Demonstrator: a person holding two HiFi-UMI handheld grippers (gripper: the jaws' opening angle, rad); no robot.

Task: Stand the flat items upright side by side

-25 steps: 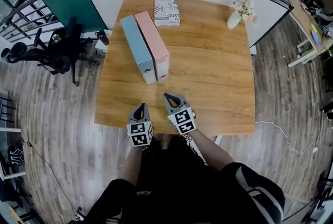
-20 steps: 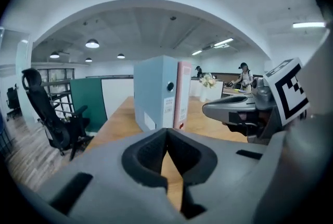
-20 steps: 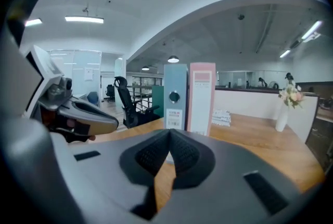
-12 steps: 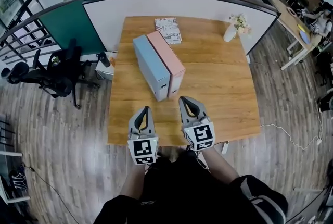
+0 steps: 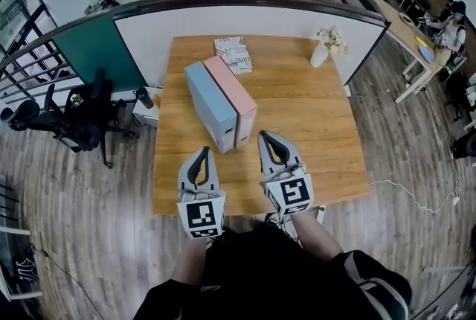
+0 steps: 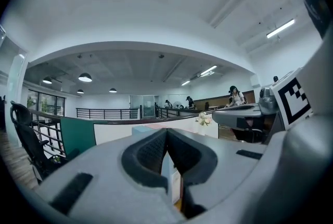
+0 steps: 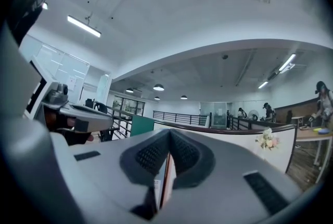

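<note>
Standing side-by-side: blue binder (image 5: pixel 210 104), pink binder (image 5: pixel 233 94); magazine (image 5: pixel 233 53), vase (image 5: pixel 320 54) behind; left claw (image 5: pixel 202 152), right claw (image 5: pixel 265 137) closed.

Left gripper (image 5: pixel 202 152) held level ahead of torso, jaws pressed together, nothing between them, right gripper (image 5: pixel 265 137) just beside it, tips reaching slightly further forward, jaws likewise closed and empty, both pointing away from body, roughly parallel.

I see a white flower vase (image 5: pixel 319 53) at the far right of the wooden table (image 5: pixel 312 132), and a black office chair (image 5: pixel 78 121) on the floor off to its left.
</note>
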